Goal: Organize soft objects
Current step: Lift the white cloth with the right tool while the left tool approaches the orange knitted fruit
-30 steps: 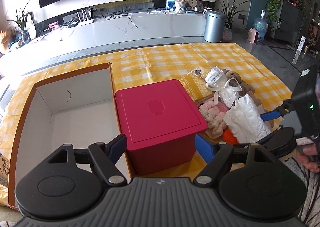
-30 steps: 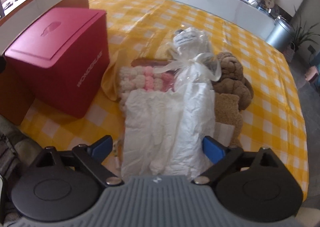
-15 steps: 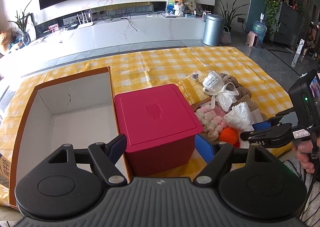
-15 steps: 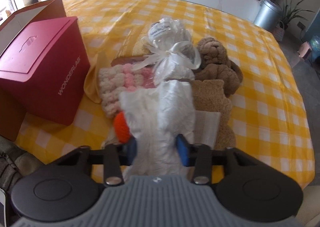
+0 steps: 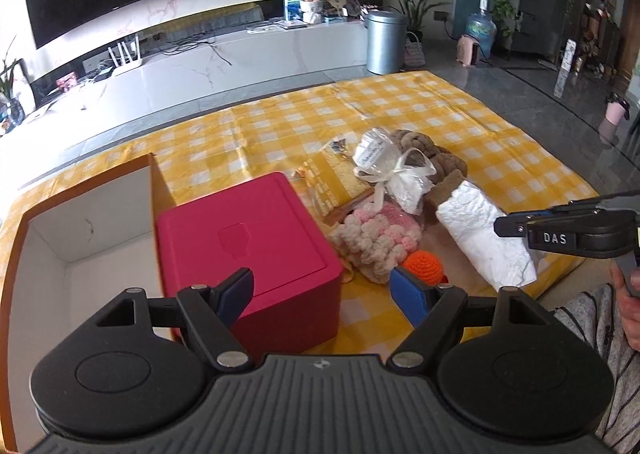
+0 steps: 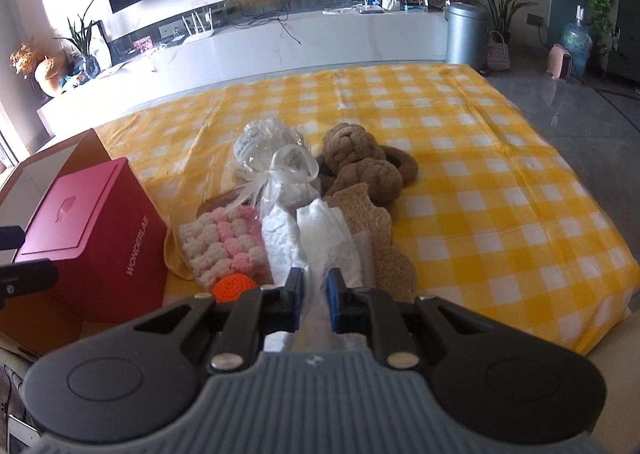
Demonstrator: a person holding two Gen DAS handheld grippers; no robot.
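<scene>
My right gripper [image 6: 315, 290] is shut on a white crinkled soft packet [image 6: 320, 238] and holds it lifted above the table's front edge; the packet shows in the left wrist view [image 5: 484, 238] too. My left gripper [image 5: 322, 294] is open and empty, over a red lidded box [image 5: 244, 250]. A pile of soft things lies on the yellow checked cloth [image 6: 480, 182]: a pink and white knitted piece [image 6: 224, 246], an orange crochet ball [image 6: 233, 285], a white ribbon-tied bag [image 6: 280, 174], brown plush toys [image 6: 360, 162].
An open cardboard box with a white inside [image 5: 84, 238] stands left of the red box. A person's hand and striped sleeve [image 5: 624, 318] are at the right edge. Beyond the table are a TV bench and a metal bin [image 5: 386, 42].
My right gripper closed on the white packet and lifted it up and back from the pile, uncovering the orange ball. My left gripper stayed open over the red box.
</scene>
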